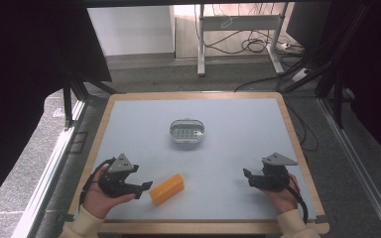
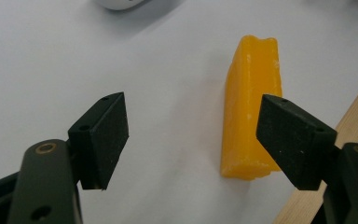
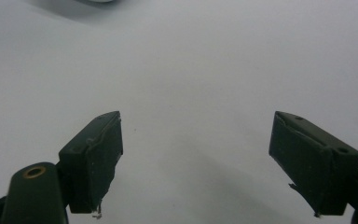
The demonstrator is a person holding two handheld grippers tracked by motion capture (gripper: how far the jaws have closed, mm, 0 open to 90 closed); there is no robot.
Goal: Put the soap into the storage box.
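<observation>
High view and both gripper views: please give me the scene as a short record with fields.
surface: pale table with wooden edge
yellow block: yellow block lies flat near the front edge
container: small white dish at the table's middle, apart from the block
left claw: left claw open, block beside its right jaw, not gripped
right claw: right claw open, nothing between the jaws

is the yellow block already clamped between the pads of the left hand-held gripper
No: in the left gripper view the yellow block lies on the table beside the right-side pad, and the left hand-held gripper stands open with bare table between its pads.
</observation>
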